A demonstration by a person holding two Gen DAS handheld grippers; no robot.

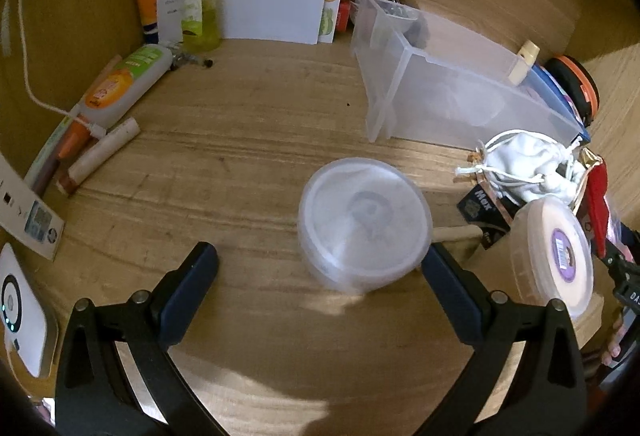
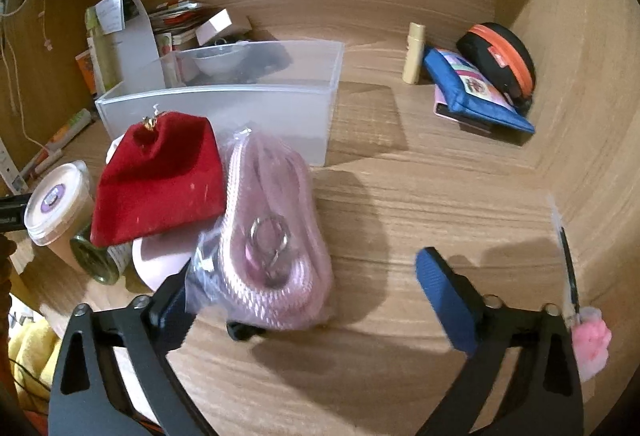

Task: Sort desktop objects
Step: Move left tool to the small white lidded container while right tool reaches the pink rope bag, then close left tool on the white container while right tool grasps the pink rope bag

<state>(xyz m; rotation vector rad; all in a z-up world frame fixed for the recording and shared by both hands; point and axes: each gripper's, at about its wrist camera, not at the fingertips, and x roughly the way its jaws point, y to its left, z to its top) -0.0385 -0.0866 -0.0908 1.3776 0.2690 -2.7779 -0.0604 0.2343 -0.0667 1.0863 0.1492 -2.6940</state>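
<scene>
Both claws gape wide: left claw (image 1: 320, 268) brackets the tub (image 1: 364, 226) for grasping, right claw (image 2: 304, 284) empty beside the rope bag (image 2: 272, 236).

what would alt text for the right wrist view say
An open right gripper reaches over a wooden desk toward a bagged coil of pink rope, its left finger against the bag. A red velvet pouch lies just left of the rope, with a clear plastic bin behind them.
</scene>
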